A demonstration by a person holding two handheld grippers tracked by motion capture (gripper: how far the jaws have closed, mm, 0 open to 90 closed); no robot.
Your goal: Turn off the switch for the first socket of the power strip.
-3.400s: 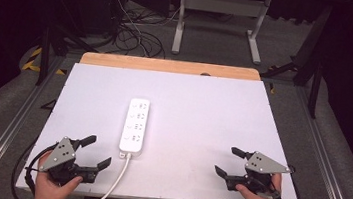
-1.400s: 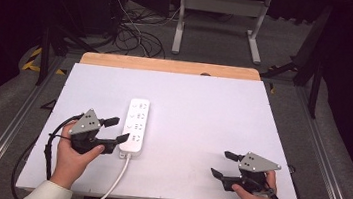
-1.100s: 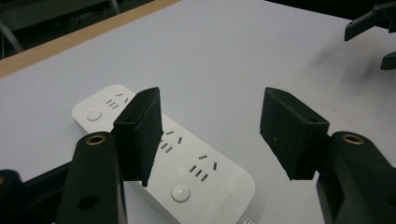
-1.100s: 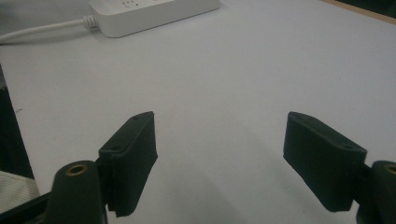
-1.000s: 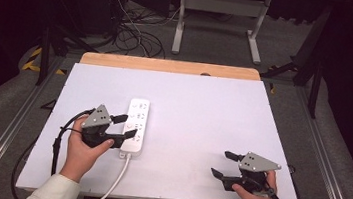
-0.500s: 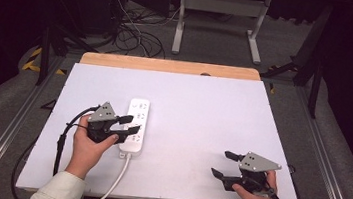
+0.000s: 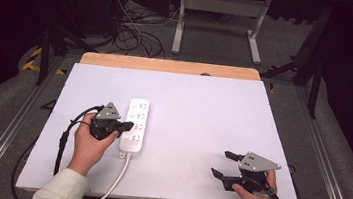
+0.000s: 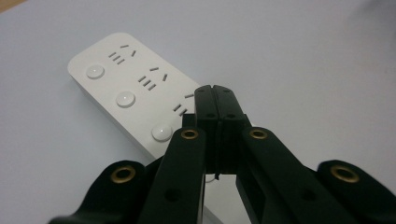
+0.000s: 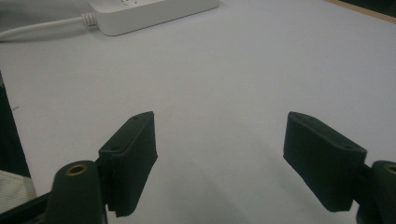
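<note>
Power strip: a white power strip (image 7: 134,126), smooth plastic, a long rounded-corner bar lying flat on the table's left half; in the left gripper view (image 8: 140,93) it shows round buttons beside rows of slot sockets.
Long axis: runs from the person's side away toward the far edge; the cord end points back at the person.
Cord: a white cord (image 7: 109,190) leaves the near end and curves down off the front edge, its far run cut off.
Table: a matte white top (image 7: 203,112) with a bare wooden strip along the far edge.
Left gripper: the left gripper (image 7: 129,125) has its black jaws pressed together with nothing between them, tips over the strip's near half; whether they touch it is hard to tell, and they hide the sockets beneath (image 8: 215,95).
Right gripper: the right gripper (image 7: 223,165) sits near the front right corner, well apart from the strip, jaws spread wide over bare table (image 9: 219,149).
Hands: a hand (image 7: 90,140) in a pale sleeve holds each tool.
</note>
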